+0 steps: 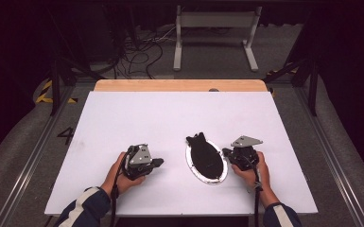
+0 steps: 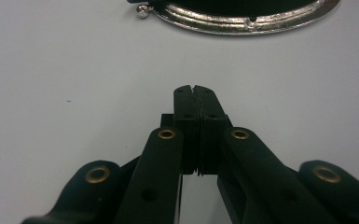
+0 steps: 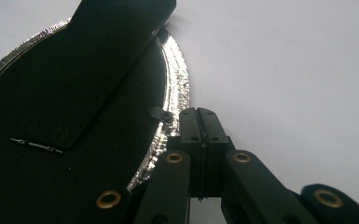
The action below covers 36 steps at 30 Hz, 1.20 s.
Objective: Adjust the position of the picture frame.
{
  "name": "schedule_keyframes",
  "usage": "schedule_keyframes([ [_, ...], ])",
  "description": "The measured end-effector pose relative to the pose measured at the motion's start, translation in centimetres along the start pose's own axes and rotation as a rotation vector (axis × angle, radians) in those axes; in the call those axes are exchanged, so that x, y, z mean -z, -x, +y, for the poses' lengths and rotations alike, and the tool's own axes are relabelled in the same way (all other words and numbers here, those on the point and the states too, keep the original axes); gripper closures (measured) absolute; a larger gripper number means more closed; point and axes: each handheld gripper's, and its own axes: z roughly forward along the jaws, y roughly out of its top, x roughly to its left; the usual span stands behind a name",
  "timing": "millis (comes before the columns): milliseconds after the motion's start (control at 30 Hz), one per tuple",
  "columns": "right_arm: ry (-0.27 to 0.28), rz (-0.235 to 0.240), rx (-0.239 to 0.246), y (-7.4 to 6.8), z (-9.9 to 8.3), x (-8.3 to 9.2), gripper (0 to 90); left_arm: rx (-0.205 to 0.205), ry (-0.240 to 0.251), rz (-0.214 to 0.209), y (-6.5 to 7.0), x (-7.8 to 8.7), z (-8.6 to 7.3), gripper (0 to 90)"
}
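Your left hand-held gripper [image 1: 157,163] rests low on the white counter [image 1: 137,118], on the left side near you. Its two black jaws are pressed together, and nothing is between them. You can see this well in the left gripper view [image 2: 196,100], where the tips meet in a thin line. It points toward the oval thing in the middle, but it is apart from it, with bare counter between.

That oval thing is a shiny silver tray [image 1: 192,165] with a black cover [image 1: 207,158] lying on it. It sits between your two hands, a bit closer to your right hand. The black cover has a narrow end [image 1: 196,139] that sticks out past the far rim of the tray.

Your right hand-held gripper [image 1: 227,152] is just beside the right rim of the tray. Its jaws are together too, with nothing in them. In the right gripper view [image 3: 201,122] the tips lie right at the silver rim [image 3: 175,84], near a small black clip [image 3: 161,113] on the edge. You cannot tell from the pictures if the tips touch the rim.
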Motion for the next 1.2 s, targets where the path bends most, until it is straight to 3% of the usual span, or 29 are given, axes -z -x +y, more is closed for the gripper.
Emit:
schedule_keyframes([
  [200,-0.008,0.04,-0.021,0.5,0.4,-0.3,90.0,0.028,0.016,0.004,-0.9,-0.2,0.2,88.8],
  [400,-0.006,0.058,0.019,-0.3,1.1,-1.1,90.0,0.039,0.012,0.027,-2.1,-0.6,0.5,88.5],
  [567,-0.005,0.082,0.051,-1.2,1.6,-1.7,90.0,0.066,0.041,0.04,-3.8,-0.7,1.3,89.0],
  [733,-0.004,0.087,0.074,-1.9,2.0,-2.1,90.0,0.092,0.053,0.036,-5.1,-2.0,2.2,89.2],
  [867,-0.004,0.084,0.096,-2.6,2.4,-2.5,90.0,0.08,0.051,0.039,-5.4,-3.2,2.8,88.8],
  [1000,-0.002,0.068,0.098,-3.3,3.0,-3.1,90.0,0.114,0.064,0.034,-6.0,-3.7,3.2,88.5],
  [1100,0.012,0.058,0.091,-3.6,3.0,-2.9,88.7,0.107,0.078,0.04,-6.2,-4.0,3.7,87.9],
  [1200,0.059,0.086,0.084,-3.6,2.8,-1.4,90.0,0.106,0.06,0.036,-6.1,-4.6,4.0,87.5],
])
